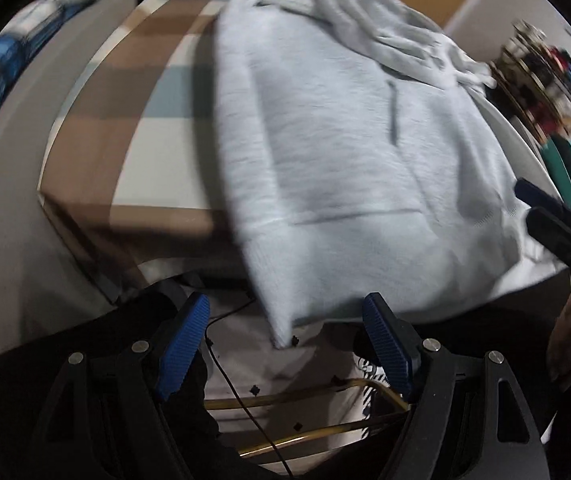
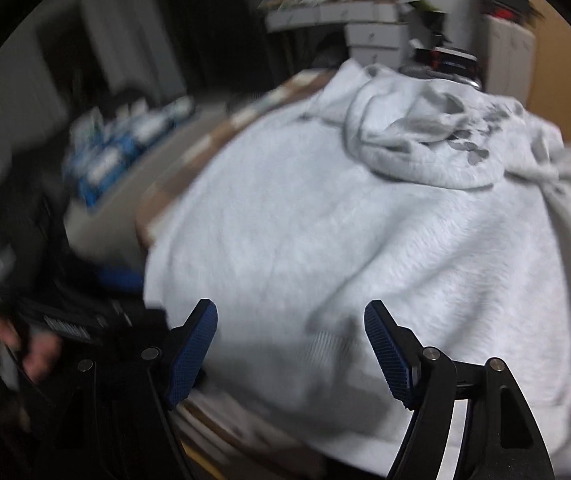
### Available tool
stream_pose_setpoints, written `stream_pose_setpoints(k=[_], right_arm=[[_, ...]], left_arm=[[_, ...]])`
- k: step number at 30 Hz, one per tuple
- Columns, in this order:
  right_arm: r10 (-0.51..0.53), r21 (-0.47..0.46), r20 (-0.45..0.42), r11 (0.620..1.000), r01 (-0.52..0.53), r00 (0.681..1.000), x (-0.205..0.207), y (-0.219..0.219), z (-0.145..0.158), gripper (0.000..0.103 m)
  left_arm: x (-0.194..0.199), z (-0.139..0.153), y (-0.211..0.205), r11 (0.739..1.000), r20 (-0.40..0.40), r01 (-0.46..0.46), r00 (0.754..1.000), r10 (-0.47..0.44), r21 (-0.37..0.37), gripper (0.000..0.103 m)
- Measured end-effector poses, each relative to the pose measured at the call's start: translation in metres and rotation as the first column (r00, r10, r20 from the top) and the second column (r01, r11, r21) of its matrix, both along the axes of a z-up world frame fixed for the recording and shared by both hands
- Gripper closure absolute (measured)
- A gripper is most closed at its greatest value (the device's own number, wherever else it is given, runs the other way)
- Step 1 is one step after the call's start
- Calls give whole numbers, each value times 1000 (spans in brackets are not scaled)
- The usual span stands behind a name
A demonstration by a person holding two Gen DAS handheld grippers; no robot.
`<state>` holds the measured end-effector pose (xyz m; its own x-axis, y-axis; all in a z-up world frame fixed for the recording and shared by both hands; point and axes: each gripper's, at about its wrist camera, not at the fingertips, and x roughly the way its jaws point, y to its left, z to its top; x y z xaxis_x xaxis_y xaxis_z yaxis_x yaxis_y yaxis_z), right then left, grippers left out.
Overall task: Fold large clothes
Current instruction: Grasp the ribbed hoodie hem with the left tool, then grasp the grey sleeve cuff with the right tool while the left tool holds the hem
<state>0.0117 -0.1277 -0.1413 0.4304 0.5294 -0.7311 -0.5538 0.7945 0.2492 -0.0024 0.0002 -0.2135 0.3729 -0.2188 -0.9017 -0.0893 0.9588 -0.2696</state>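
checked table (image 1: 97, 128) | grey hoodie (image 1: 345, 140) spread flat | left gripper (image 1: 287, 344), right gripper (image 2: 291, 350) jaws wide, empty

we find no legible text; print on blue-white boxes (image 2: 125, 152) and hoodie (image 2: 365, 220) too blurred.

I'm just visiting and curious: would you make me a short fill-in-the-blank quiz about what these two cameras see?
1. The garment spread out on the checked surface is a light grey ____.
2. The left gripper has its jaws ____, with nothing clamped.
3. The pads on the right gripper are coloured ____.
4. The hoodie's hem hangs over the ____ edge.

Missing words: hoodie; open; blue; near
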Motion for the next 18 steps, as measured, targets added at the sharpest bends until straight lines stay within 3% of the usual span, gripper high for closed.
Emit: stream_pose_setpoints(k=[7,8,10,11,14,18], right_arm=[[-37,124,-9,992,38,999,2,-18,8,25],[-29,118,-13,993,31,999,2,-16,8,25],[-9,116,-10,993,10,1000,1,-10,10,25],[3,119,-3,993,-3,1000,0,-10,11,25],[24,104,35,994,-27,999,-7,-5,14,25],[36,98,63,994,-42,997,-16,-6,15,23]], left_arm=[[-4,-6,12,994,1,-98,995,98,-53,29],[-5,-5,12,992,16,-102,995,103,-69,37],[-6,-5,7,995,29,-64,997,66,-74,68],[-7,-6,2,997,18,-35,999,37,-70,97],[-15,-5,1,999,25,-12,1000,13,-45,100],[-25,-1,13,997,16,-33,999,34,-66,101]])
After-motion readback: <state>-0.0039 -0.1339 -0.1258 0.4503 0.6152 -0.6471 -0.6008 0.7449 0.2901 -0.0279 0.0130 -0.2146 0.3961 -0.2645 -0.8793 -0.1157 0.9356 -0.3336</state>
